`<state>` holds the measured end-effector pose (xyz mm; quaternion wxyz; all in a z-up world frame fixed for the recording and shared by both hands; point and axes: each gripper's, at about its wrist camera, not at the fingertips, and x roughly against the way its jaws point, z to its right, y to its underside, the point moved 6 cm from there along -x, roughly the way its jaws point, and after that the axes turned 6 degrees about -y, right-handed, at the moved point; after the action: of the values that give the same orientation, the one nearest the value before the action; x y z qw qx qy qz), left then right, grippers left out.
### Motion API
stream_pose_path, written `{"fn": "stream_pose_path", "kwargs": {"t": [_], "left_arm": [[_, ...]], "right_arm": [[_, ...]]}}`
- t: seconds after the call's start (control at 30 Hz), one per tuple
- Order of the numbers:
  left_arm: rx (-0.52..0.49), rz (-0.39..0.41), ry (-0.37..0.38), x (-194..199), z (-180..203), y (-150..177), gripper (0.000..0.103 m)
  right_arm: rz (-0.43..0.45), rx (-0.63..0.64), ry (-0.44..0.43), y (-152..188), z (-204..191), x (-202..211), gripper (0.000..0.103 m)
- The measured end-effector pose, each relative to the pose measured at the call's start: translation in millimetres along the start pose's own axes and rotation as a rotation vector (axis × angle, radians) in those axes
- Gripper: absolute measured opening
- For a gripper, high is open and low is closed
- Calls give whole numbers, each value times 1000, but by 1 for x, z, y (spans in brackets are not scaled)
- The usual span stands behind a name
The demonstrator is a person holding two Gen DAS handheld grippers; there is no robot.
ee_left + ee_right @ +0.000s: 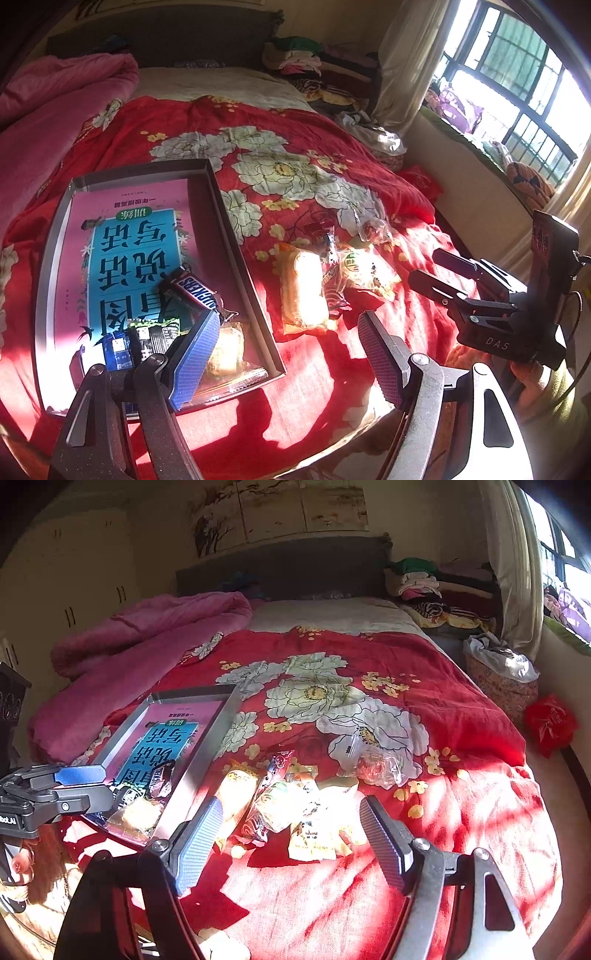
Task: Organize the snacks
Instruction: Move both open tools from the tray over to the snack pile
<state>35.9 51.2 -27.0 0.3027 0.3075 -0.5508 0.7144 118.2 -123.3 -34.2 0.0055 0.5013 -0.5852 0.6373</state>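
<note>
A shallow grey box (218, 192) (221, 716) with a pink and blue booklet lining it lies on the red floral bedspread. Inside it are a Snickers bar (195, 291), a dark green-edged packet (155, 338) and a clear-wrapped pastry (225, 350). A loose pile of snacks lies to its right: a long yellow pastry pack (304, 291), a green-label bun pack (364, 271) and a clear bag of red candy (376, 766). My left gripper (288, 354) is open and empty at the box's near right corner. My right gripper (291, 834) is open and empty, just in front of the pile.
The bedspread (461, 812) covers the bed; a pink quilt (147, 638) is bunched at the far left. Folded clothes (436, 583) sit by the headboard. A lined basket (502, 675) and a red bag (550, 722) stand at the right, under the window.
</note>
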Motion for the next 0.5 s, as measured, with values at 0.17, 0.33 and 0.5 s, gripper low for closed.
{"fn": "stream_pose_path", "kwargs": {"t": [0.17, 0.33, 0.5], "left_arm": [[-25, -29, -7, -11, 10, -1, 79], [-83, -75, -46, -30, 22, -2, 79], [-133, -136, -49, -50, 35, -4, 79]], "right_arm": [[-34, 34, -1, 4, -2, -9, 76], [-60, 37, -14, 7, 0, -16, 76], [-89, 71, -5, 10, 1, -23, 76]]}}
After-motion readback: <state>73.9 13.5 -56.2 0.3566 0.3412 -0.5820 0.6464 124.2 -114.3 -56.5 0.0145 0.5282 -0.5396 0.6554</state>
